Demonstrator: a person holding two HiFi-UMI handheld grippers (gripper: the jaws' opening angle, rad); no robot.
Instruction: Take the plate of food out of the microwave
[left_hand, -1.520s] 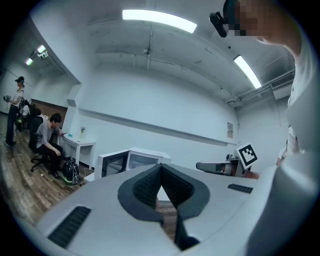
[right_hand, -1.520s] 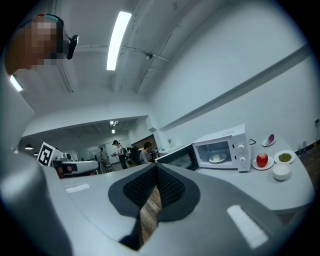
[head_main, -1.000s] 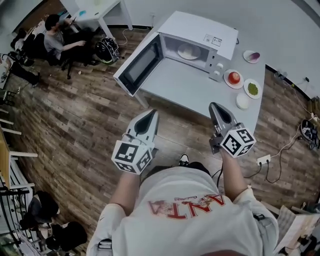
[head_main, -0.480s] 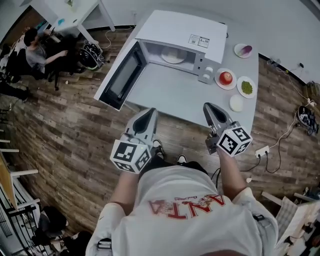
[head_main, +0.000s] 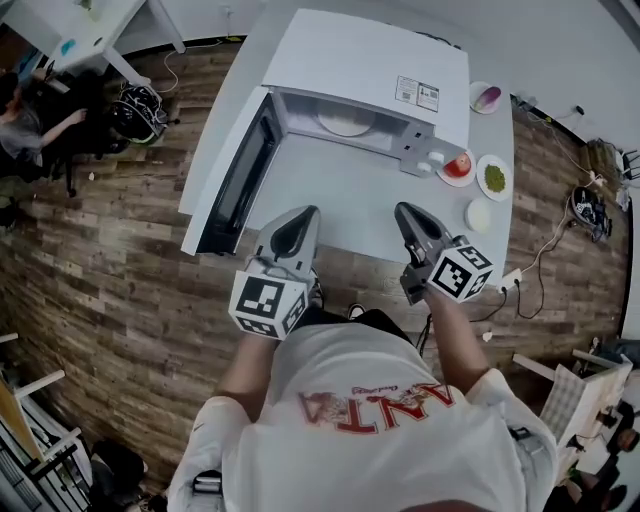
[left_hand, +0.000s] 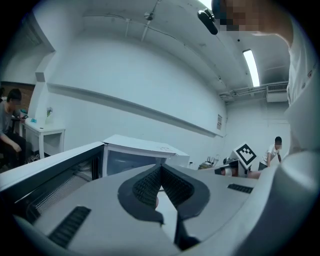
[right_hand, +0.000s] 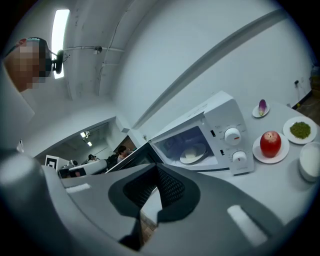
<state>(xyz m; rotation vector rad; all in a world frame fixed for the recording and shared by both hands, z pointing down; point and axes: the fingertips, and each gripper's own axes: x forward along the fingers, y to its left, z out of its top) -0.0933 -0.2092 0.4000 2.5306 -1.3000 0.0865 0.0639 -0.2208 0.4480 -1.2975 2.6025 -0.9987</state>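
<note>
Head view: your plate of food (head_main: 345, 122) sits inside the microwave (head_main: 370, 60), whose door (head_main: 235, 175) is swung wide over the white table (head_main: 340, 195). Your left gripper (head_main: 300, 216) and right gripper (head_main: 405, 212) hover at the table's near edge.

Left gripper view: your jaws are pressed together, empty.

Right gripper view: your jaws are likewise closed on nothing, and the plate lies in the cavity ahead.

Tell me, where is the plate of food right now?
The plate of food sits inside the open microwave at the head view's top centre, left of its control panel and the red apple.
</note>
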